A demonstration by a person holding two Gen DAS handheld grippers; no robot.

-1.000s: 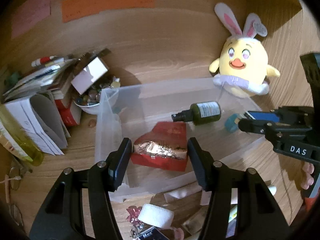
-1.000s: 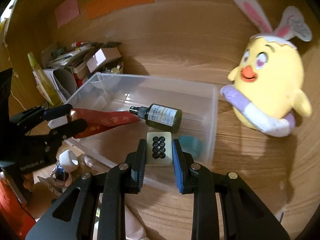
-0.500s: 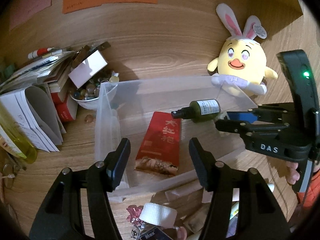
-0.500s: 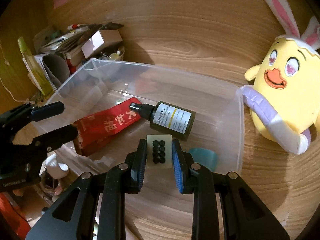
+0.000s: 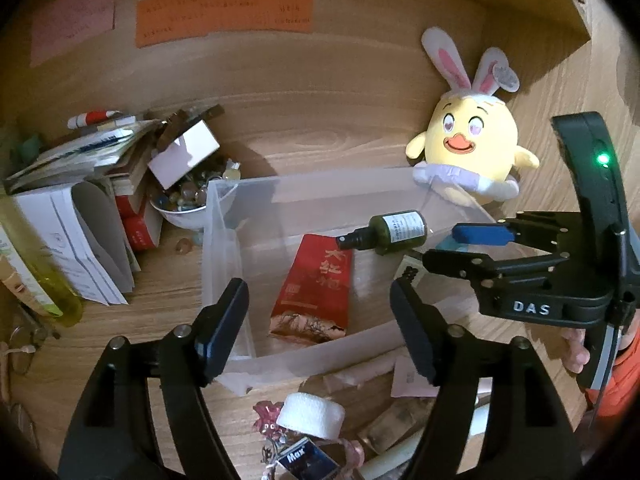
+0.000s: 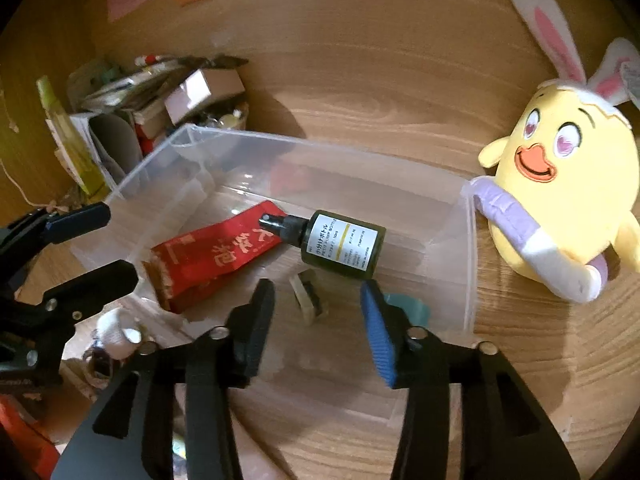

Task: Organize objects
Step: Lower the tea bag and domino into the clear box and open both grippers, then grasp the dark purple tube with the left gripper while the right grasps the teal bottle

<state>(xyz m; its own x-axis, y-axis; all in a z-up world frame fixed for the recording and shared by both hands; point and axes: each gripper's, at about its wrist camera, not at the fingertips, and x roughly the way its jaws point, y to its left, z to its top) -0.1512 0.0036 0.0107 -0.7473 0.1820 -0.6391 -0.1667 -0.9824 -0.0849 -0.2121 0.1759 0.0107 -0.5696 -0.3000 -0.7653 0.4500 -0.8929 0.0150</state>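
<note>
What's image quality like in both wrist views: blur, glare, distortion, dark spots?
Left wrist view: strong fisheye bending with black corners, warm dim light, sharp on the red foil packet; the green LED blooms. Right wrist view: same warp, the small cream tile with black dots is smeared by motion blur, glare streaks on the clear plastic bin, and the dark green spray bottle label stays readable.

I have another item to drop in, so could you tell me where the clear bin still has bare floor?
The clear bin is bare along its far wall, behind the red packet and green spray bottle. The near right corner is crowded: a small tile and teal piece lie there. The desk in front of the bin is cluttered.
</note>
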